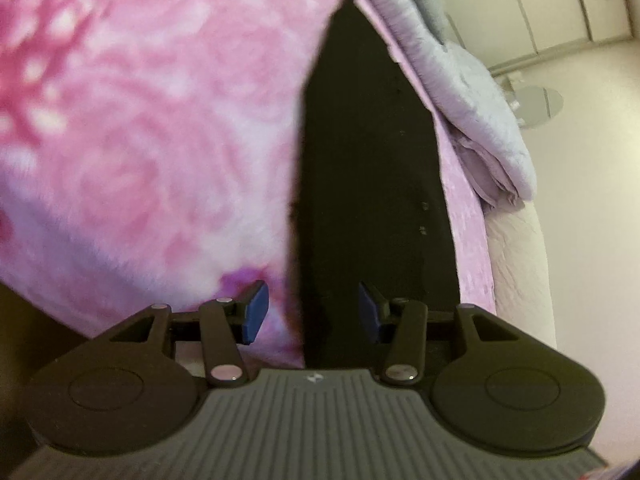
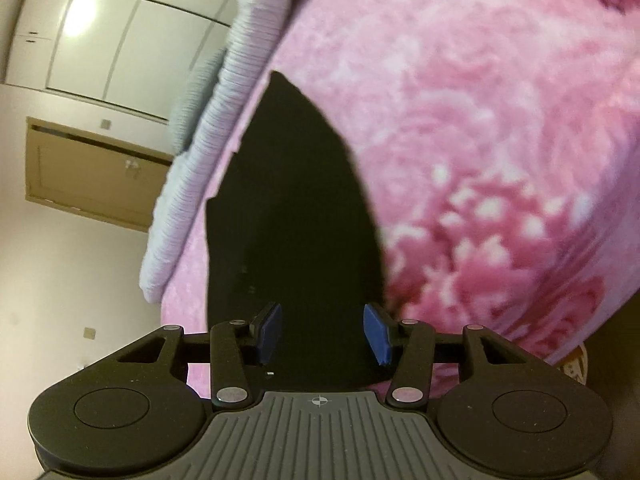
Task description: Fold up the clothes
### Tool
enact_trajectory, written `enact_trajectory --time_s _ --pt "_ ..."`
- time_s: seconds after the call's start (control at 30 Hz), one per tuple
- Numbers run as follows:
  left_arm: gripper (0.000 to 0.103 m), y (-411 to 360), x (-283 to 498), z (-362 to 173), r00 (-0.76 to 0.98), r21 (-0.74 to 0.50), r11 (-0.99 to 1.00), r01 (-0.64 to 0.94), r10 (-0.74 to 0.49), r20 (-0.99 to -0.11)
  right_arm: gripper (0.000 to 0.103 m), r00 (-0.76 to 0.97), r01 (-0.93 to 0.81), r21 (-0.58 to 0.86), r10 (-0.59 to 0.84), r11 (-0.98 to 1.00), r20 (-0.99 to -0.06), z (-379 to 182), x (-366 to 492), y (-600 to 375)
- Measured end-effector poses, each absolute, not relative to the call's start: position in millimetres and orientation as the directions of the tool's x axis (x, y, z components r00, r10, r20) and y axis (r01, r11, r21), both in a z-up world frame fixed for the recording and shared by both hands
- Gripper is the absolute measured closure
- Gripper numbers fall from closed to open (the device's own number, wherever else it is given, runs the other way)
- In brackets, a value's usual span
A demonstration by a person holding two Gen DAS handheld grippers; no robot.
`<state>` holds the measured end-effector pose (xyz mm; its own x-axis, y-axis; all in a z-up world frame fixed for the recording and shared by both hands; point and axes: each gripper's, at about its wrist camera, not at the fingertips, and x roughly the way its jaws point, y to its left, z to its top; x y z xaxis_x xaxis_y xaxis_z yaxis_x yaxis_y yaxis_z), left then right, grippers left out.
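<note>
Lying flat on the pink bedspread (image 1: 140, 128), a black garment (image 1: 368, 184); left gripper (image 1: 312, 312) and right gripper (image 2: 322, 334) spread wide, empty.

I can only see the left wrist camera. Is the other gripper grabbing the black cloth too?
Observer: No. The right gripper is open. The black cloth shows between its fingers, but they aren't pinching it.
Operator: What else is over on that side?
Observer: A brown panel, maybe a door, on the wall past the grey blanket.
Operator: Anything shiny?
Observer: Yes, a bright light glare on the white cupboards.
</note>
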<state>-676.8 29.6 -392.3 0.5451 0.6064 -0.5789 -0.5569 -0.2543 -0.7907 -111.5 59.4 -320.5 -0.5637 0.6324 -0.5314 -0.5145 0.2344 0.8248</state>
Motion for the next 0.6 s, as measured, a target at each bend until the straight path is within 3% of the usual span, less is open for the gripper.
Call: enact_trajectory --time_s 0.3,0.43,0.47,0.5,0.57,0.6 --pt "0.058 36.1 -672.1 -422.4 0.618 -0.904 -0.243 -0.351 0.665 -0.419 0.054 -0.662 -0.497 0.845 0.544 0.195 -0.515 -358.3 -120.8 84.7" --pt "0.058 39.1 -664.7 -427.2 0.616 -0.907 -0.219 -0.359 0.675 -0.406 0.054 -0.701 -0.448 0.877 0.541 0.172 -0.465 -371.4 -125.2 101.0" --pt "0.059 39.1 -665.7 -427.8 0.618 -0.911 -0.225 -0.347 0.675 -0.402 0.057 -0.707 -0.441 0.882 0.54 0.167 -0.456 -372.9 -125.9 104.0" --pt "0.059 39.1 -666.9 -428.4 0.62 -0.914 -0.234 -0.333 0.676 -0.399 0.069 -0.712 -0.44 0.883 0.537 0.162 -0.453 -374.3 -127.3 106.8" --pt "0.071 43.2 -664.1 -422.2 0.638 -0.917 -0.2 -0.346 0.666 -0.386 0.083 -0.713 -0.457 0.876 0.525 0.155 -0.465 -376.6 -132.4 110.4" --pt "0.078 46.5 -660.3 -417.2 0.646 -0.914 -0.172 -0.366 0.661 -0.383 0.084 -0.713 -0.459 0.876 0.525 0.15 -0.464 -377.0 -134.8 111.3"
